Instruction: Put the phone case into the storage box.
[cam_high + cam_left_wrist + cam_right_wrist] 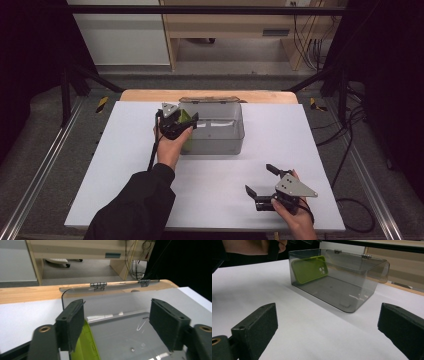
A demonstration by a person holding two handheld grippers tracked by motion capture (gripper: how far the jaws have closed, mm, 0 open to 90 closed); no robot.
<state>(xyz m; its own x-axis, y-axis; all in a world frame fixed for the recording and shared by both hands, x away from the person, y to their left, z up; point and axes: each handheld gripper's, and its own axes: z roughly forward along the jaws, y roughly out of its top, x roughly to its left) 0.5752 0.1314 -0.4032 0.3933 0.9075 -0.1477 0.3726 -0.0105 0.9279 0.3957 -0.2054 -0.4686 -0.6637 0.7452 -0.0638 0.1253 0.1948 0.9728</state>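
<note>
A green phone case [310,268] is seen in the right gripper view to lean on edge against the end wall inside the clear grey box [362,285]; its camera cut-outs face the box's interior. In the high view only a sliver of it [184,116] is caught behind the left gripper [182,120], which is held over the box's left end. In the left gripper view the jaws stand apart, the case's green edge [87,345] lying below the left pad; contact with that pad appears to have been lost, though the angle is poor. No grip is shown there. The box's hinges [98,286] and its lid, folded back over the wooden edge [30,292], are made out best from this camera.

The right gripper [262,182] is held low near the white table's [300,130] front right, well apart from the box, its jaws wide with nothing between them. Bare table is left between box and right gripper, and along the box's right side.
</note>
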